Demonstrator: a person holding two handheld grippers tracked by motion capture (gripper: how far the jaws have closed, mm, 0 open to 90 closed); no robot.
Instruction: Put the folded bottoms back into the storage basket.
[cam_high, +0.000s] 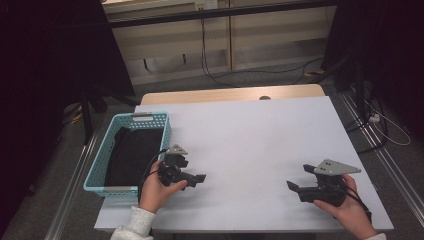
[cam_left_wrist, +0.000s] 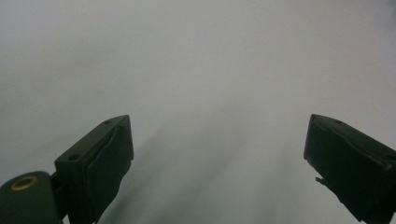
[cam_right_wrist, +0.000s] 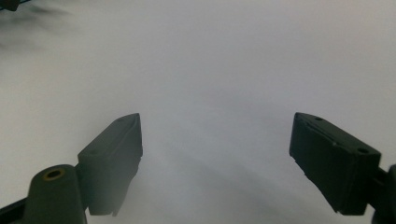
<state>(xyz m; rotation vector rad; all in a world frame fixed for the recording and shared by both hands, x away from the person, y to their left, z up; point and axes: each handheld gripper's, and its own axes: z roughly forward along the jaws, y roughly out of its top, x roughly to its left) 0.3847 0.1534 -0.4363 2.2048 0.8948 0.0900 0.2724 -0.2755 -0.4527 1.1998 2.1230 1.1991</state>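
Jaws of the left gripper (cam_high: 196, 179) and right gripper (cam_high: 295, 187) gape wide, empty, over the white table (cam_high: 250, 135).

One white table (cam_high: 260, 145) is holding one turquoise plastic basket (cam_high: 97, 165) containing one black cloth (cam_high: 132, 152). Two hands are each gripping one of two black grippers.

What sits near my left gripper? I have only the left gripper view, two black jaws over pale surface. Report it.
Observer: A light blue plastic lattice basket stands at the white table's left edge, beside your left gripper.
Operator: Tell me what's inside.
Observer: Something dark, likely black cloth, lies in it.
Operator: Give me the right gripper.
Observer: The right gripper is near the front right corner, jaws apart, holding nothing.
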